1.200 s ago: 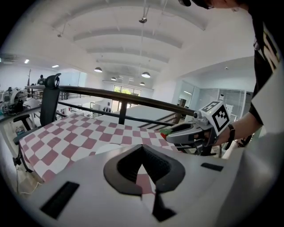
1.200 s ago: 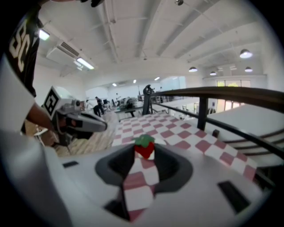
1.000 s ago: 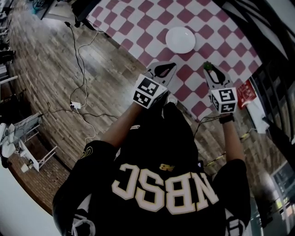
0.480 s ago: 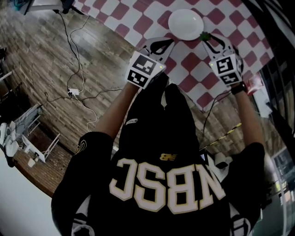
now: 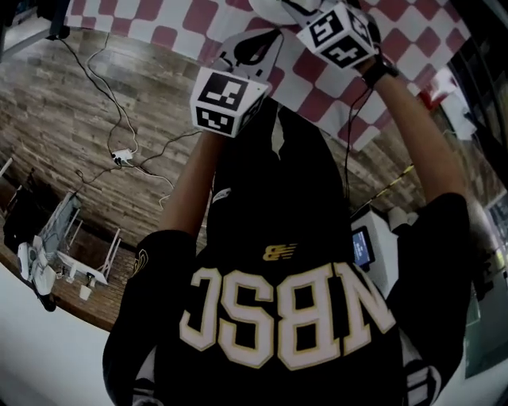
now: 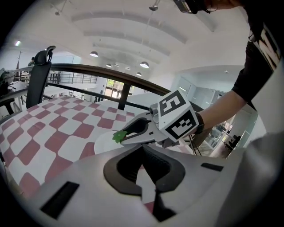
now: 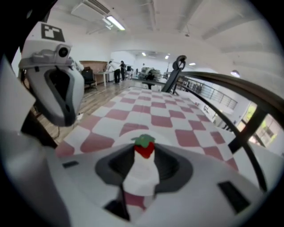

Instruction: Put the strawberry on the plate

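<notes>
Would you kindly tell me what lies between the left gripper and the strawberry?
Only the near part of the plate, on the checked tablecloth, as the left gripper view shows.

Open-plan office hall, office chair (image 6: 36, 84), desk (image 7: 98, 74) at the back, ceiling strip light (image 7: 114, 22), railing (image 6: 97, 71); wood-plank floor (image 5: 71, 135), power strip (image 5: 121, 156)

Checked tablecloth (image 5: 182, 20), wooden floor (image 5: 71, 103), probably cables (image 5: 121, 155).

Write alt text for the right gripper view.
The right gripper holds a red strawberry between its jaw tips, over a white plate on a red-and-white checked tablecloth. The left gripper hangs at upper left.
</notes>
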Motion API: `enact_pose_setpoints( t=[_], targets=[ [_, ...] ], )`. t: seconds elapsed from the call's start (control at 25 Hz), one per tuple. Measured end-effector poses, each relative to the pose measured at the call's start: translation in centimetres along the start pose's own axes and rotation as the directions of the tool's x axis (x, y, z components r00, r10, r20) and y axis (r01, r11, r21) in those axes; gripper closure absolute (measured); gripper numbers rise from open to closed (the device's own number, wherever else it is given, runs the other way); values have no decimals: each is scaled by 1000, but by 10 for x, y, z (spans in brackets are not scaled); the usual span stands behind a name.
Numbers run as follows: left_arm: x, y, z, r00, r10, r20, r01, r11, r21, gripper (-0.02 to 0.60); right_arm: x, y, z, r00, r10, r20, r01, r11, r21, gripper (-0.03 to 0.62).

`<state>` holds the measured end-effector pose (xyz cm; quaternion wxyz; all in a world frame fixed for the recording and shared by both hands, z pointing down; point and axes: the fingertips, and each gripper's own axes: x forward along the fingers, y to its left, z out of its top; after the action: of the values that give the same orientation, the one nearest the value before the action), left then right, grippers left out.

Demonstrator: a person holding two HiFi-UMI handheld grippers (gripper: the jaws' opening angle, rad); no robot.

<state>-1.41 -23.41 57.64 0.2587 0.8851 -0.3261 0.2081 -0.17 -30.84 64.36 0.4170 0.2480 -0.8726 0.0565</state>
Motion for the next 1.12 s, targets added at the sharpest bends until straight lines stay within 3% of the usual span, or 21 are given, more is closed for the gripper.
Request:
enact_pose_setpoints(
  t=[0.48, 1.12],
  targets=[
    [11, -19, -8, 999, -46, -24, 46, 999, -1, 566, 14, -11, -18, 998, -39, -54, 40, 999, 22, 450],
    [2, -10, -9, 1000, -13, -20, 13, 1000, -17, 566, 5, -16, -7, 998, -55, -43, 56, 998, 19, 433]
  ],
)
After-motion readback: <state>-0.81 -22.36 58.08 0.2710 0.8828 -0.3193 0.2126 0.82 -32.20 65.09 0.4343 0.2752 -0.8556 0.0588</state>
